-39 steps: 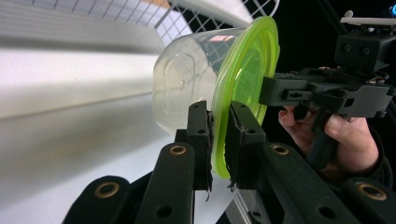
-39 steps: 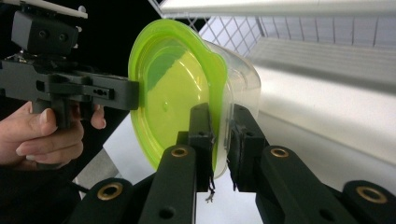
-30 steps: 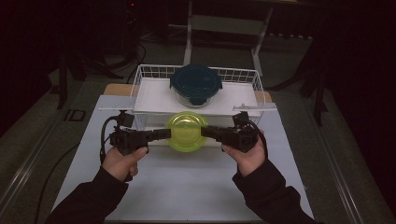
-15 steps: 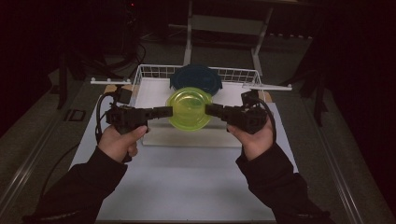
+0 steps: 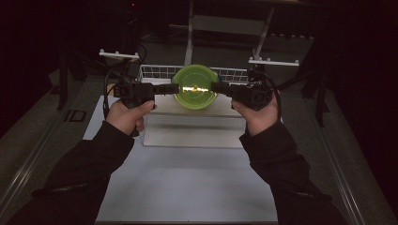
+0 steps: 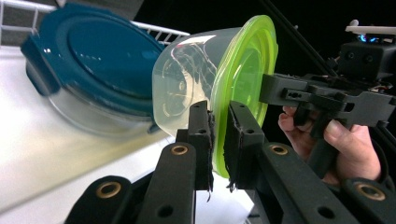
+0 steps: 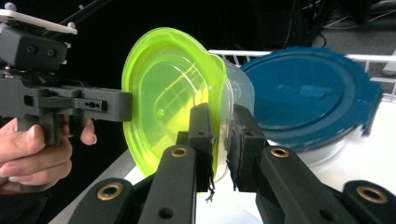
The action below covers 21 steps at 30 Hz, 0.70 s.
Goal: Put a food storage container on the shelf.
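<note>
A clear tub with a lime-green lid (image 5: 195, 86) hangs in the air on its side, lid facing me, held from both sides. My left gripper (image 5: 176, 88) is shut on the lid's left rim, my right gripper (image 5: 213, 87) on its right rim. In the left gripper view the jaws (image 6: 219, 116) pinch the green rim of the tub (image 6: 196, 79), with the right gripper (image 6: 268, 91) opposite. In the right gripper view the jaws (image 7: 223, 119) clamp the tub (image 7: 168, 93) at its rim, and the left gripper (image 7: 126, 105) shows across from them.
A larger container with a dark blue lid (image 6: 93, 51) (image 7: 308, 88) lies in the white wire basket (image 5: 155, 71) behind the held tub. The basket stands on a white box (image 5: 192, 126) over a white mat (image 5: 187, 187). Dark stands surround the table.
Both hands have risen and moved away from me, carrying the green-lidded tub up in front of the basket. In the high view it now covers the blue-lidded container.
</note>
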Motion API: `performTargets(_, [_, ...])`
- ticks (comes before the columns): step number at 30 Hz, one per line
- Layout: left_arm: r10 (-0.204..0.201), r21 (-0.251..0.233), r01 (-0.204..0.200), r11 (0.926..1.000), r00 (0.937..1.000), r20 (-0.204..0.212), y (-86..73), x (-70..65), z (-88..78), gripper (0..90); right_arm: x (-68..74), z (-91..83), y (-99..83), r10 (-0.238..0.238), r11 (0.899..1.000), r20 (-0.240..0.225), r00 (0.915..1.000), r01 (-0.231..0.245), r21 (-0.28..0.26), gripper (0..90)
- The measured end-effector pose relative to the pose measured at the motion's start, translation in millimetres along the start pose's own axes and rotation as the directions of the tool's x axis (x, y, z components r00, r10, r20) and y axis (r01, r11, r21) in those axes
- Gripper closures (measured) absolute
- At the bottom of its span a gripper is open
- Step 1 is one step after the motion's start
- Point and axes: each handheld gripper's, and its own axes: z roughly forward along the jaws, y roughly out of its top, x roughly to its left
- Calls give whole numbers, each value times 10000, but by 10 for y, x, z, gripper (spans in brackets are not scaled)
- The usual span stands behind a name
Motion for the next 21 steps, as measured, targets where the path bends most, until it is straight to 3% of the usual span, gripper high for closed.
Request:
performTargets(11, [-264,131,267,9996,9994,-230,181,179,226,805,-229,184,174,327,9991,565,9979,-341,248,805])
performTargets(21, [-486,191,492,9986,9984,-294,280,279,303,803,-331,285,234,702,9972,719,9949,-718,197,803])
